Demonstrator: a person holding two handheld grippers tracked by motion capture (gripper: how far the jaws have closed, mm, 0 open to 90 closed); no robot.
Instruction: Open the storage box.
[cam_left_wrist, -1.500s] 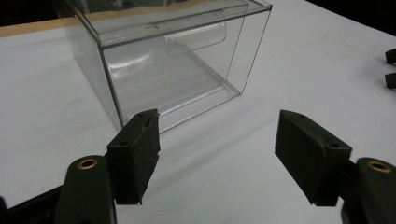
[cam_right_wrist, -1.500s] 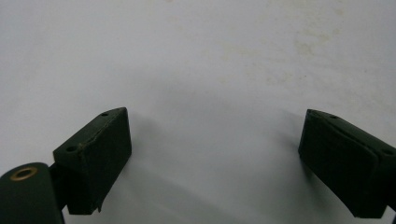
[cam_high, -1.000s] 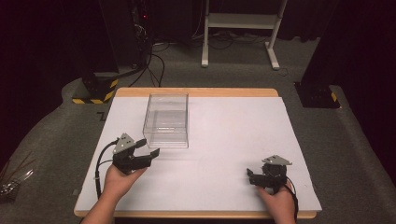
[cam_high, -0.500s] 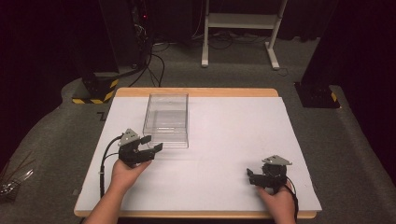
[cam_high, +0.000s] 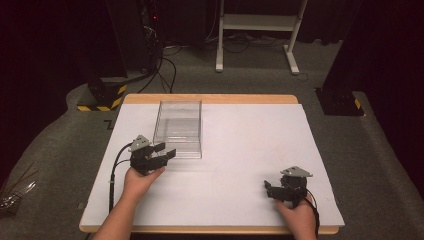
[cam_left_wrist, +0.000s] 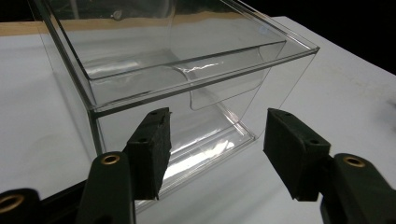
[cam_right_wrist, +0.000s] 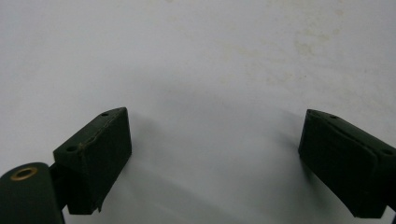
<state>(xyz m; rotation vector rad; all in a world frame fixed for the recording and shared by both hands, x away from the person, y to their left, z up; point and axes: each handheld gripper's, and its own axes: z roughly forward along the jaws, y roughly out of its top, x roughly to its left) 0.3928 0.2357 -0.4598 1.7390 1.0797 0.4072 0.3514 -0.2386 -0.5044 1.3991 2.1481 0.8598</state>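
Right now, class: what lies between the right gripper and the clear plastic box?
Nothing. In the high view, bare white table top runs from the right gripper to the clear plastic box.

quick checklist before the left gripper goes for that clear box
1. Left gripper jaws open: ok.
2. Lined up with the near end of the clear box: ok, the box end sits just ahead of the gap.
3. Jaws touching the box: not yet, apart from it.
4. Box upright on the white table: ok.
5. Box contents: looks empty; cannot tell for sure through the reflections.
6. Right gripper out of the way: ok, open, low over the table at the near right.
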